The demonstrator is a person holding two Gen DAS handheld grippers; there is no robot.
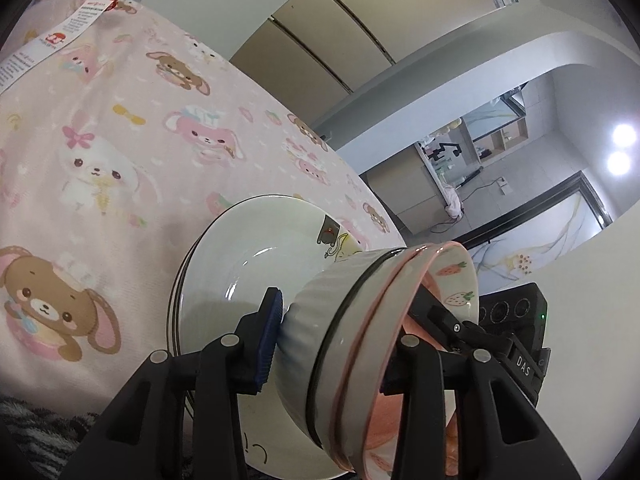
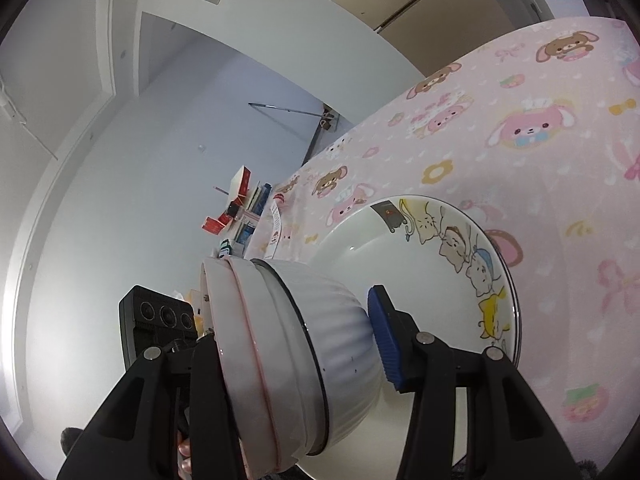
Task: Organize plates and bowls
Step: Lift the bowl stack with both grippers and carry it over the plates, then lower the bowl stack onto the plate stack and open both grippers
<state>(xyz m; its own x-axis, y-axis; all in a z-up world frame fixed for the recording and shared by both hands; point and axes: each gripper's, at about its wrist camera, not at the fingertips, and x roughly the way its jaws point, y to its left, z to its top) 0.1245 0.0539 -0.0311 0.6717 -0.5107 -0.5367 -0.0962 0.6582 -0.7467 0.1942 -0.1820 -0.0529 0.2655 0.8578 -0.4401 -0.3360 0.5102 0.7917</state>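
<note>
I have both claws, left gripper and right gripper, pinching the stack of bowls over the plates near the table's edge; glazed, breakable, slippery, so rim-and-base holds suit.

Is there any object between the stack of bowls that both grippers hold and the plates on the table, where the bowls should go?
Nothing visible stands in the way. The stack of bowls hangs right at the stack of plates. The top plate's centre is bare, and only the pink tablecloth surrounds it.
</note>
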